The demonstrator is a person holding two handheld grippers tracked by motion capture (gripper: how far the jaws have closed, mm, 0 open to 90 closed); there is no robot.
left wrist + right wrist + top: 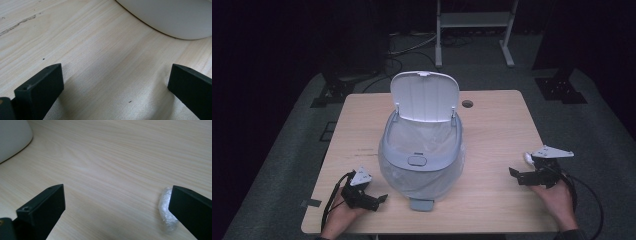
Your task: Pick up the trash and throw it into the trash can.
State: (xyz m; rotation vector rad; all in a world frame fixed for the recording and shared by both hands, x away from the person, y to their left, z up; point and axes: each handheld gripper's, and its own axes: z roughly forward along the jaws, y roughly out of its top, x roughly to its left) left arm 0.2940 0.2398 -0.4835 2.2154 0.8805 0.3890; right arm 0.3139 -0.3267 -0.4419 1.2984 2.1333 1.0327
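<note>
Room: dark surroundings, grey carpet, a white metal frame (474,22) standing behind the table.
Table: light wood table (362,115) with a round cable hole (467,104) near its far edge, and a faint dark scuff on the left half.
Bin: a pale grey pedal bin (421,150) stands at the middle of the table, its white lid (424,96) hinged up and leaning back; a clear liner bag (432,182) is folded over the rim and hangs down the outside. Its foot pedal (421,204) points toward the person.
Left gripper: left gripper (379,199) is held low over the near left part of the table, just beside the bin; the jaws stand wide apart with bare wood between them. In the left gripper view the bin's rounded wall (172,17) curves across the upper right.
Right gripper: right gripper (513,173) is near the right edge, well apart from the bin, jaws spread wide and gripping nothing.
Wrapped piece: a small crumpled clear plastic piece (166,208) lies on the wood just beside the right gripper's right-hand jaw in the right gripper view; whether it touches the jaw cannot be told.
Hands: the person's left hand (343,212) and right hand (557,197) come in from the near edge.
</note>
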